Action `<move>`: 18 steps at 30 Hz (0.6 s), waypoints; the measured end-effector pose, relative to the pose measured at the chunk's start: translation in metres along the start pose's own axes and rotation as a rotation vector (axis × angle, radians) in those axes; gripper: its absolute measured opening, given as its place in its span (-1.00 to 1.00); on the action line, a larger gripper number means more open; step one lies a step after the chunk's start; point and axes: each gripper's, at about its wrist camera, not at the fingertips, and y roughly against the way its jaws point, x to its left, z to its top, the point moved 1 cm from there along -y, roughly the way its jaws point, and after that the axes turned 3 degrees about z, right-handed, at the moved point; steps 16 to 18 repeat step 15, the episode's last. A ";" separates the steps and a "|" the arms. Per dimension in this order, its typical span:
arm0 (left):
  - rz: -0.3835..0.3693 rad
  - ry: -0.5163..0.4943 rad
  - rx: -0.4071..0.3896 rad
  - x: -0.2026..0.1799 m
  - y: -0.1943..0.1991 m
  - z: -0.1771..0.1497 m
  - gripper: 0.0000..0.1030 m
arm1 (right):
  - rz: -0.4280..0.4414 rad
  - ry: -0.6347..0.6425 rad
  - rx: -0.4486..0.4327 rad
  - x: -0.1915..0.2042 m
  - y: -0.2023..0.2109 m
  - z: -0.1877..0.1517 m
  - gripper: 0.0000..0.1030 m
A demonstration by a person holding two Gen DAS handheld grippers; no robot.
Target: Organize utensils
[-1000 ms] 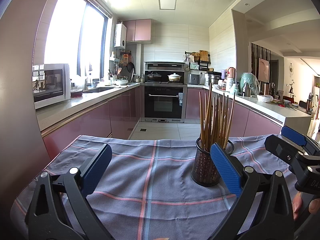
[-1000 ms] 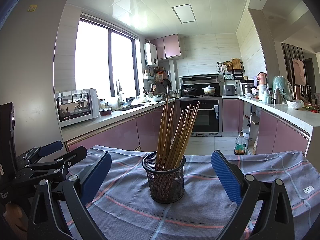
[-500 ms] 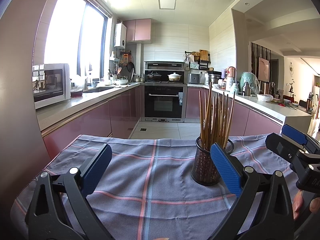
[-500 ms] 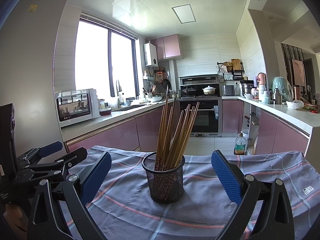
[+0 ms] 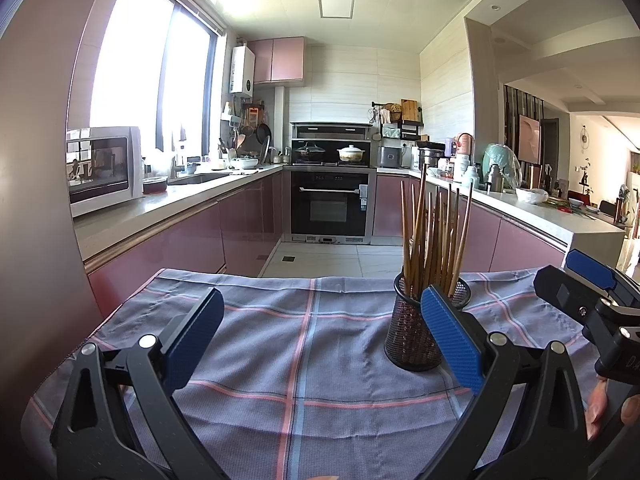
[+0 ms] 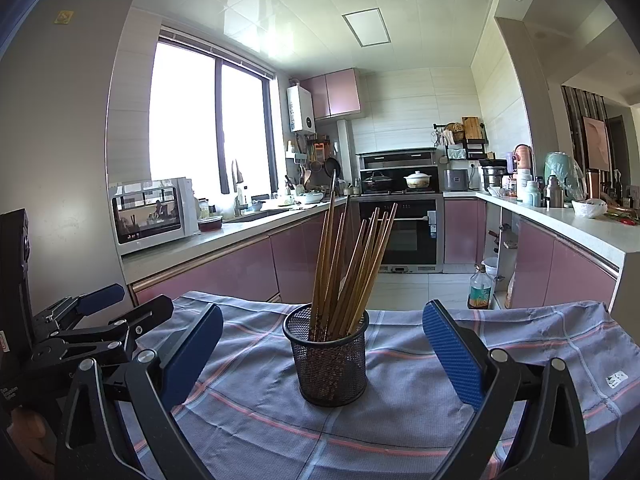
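Hovering low over the desk (image 6: 400, 432), both tools spread wide and empty: right tool (image 6: 322, 354) squared up on the mesh cup (image 6: 328, 360), left tool (image 5: 320, 338) off to that cup's left. Chopsticks (image 6: 348, 264) already standing bunched in the cup, mid-desk on the plaid cloth (image 5: 280, 344). Nothing loose visible on the cloth. Likely the final or a between-step pause; next, probably closing in on the cup or one stick, squeezing gently to avoid tipping.

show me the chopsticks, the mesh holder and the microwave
chopsticks (image 6: 347, 264), right wrist view, mid-length of the bundle
mesh holder (image 6: 330, 364), right wrist view, front of its black wire wall
microwave (image 6: 150, 216), right wrist view, its glass door
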 end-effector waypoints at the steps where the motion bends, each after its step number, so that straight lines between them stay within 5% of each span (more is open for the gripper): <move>1: -0.001 -0.002 0.002 0.000 0.000 -0.001 0.89 | 0.000 0.000 0.001 0.000 0.000 0.000 0.87; 10: 0.006 -0.003 0.076 0.000 -0.014 -0.010 0.89 | -0.012 -0.005 0.025 -0.008 -0.003 -0.003 0.87; 15: -0.003 0.026 0.223 0.018 -0.045 -0.019 0.89 | -0.136 -0.003 0.236 -0.052 -0.028 -0.019 0.87; 18: -0.003 0.026 0.223 0.018 -0.045 -0.019 0.89 | -0.136 -0.003 0.236 -0.052 -0.028 -0.019 0.87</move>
